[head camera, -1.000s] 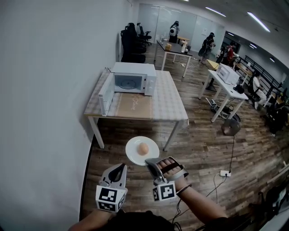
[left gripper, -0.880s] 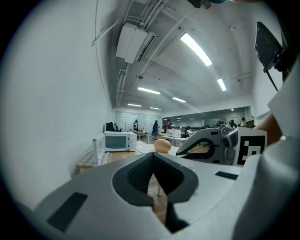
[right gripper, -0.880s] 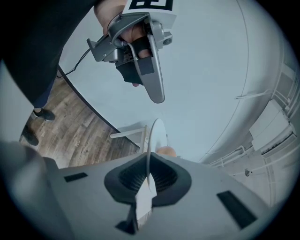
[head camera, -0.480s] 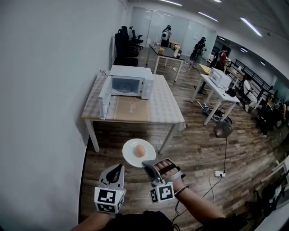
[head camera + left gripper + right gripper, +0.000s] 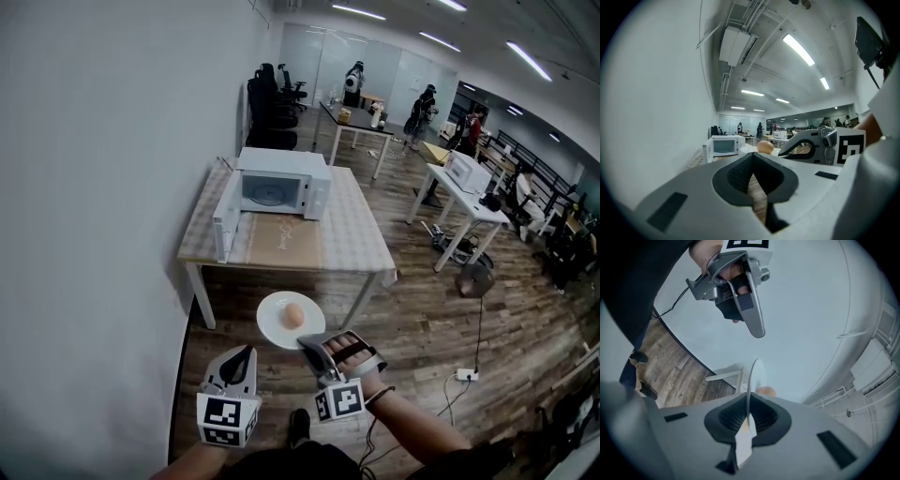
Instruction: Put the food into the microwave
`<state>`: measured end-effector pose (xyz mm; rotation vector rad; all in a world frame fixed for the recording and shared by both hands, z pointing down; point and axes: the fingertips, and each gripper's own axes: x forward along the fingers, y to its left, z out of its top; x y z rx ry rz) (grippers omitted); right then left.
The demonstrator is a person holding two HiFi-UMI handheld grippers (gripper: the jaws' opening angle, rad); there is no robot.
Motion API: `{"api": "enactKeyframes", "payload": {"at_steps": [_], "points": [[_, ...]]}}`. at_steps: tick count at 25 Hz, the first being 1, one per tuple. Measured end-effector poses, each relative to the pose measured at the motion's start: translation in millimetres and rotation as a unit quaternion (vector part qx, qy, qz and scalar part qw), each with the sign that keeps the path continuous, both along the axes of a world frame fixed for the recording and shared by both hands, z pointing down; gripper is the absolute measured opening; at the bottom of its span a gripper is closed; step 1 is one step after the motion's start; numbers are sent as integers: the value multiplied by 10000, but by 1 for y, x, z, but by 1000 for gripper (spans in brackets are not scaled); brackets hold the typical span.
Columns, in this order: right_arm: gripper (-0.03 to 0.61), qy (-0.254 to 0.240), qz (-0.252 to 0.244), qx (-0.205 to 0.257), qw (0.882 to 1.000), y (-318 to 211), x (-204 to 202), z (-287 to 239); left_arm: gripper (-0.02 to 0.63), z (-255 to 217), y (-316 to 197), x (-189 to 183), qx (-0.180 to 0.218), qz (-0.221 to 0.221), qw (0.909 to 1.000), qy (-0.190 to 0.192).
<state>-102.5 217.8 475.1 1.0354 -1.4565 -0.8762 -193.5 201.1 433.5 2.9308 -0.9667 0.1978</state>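
Observation:
A white plate [image 5: 277,325] carries a brown egg-shaped food [image 5: 293,316]. My right gripper [image 5: 308,341] is shut on the plate's near rim and holds it level above the wooden floor. In the right gripper view the plate [image 5: 755,377] is edge-on between the pads, with the food [image 5: 766,391] just behind. My left gripper [image 5: 247,352] hangs beside the plate on its left, shut with nothing in it. Ahead on a table [image 5: 352,234] stands the white microwave [image 5: 281,185], its door [image 5: 225,218] swung open to the left. The left gripper view also shows the microwave [image 5: 723,146] and the food [image 5: 765,147].
A white wall runs close along the left. To the right stand other desks, one with a second microwave [image 5: 466,172], and several people further back. A round dark object on a stand [image 5: 476,280] and a floor socket with a cable [image 5: 466,375] lie to the right.
The table and microwave have drawn a little nearer in the head view. Both grippers moved along together, the plate still held. A shoe now shows at the bottom.

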Motion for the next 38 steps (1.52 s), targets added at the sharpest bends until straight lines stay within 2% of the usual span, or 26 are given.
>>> {"api": "enactKeyframes", "payload": {"at_steps": [5,15,20,38], "points": [[17,-121,-145,-17,9998,-26,21,-2,8,-5,-20,22,-65,-41,10000,56],[17,-145,-268,-16,9995,-82,76,-5,8,1,-73,76,-197,-172,9996,-126],[17,-168,-352,-73,9992,-105,100,1,8,0,-97,99,-190,-222,9996,-51],[17,-185,-817,-111,9964,-159,170,0,8,-1,-143,173,-178,-581,9980,-200]]}}
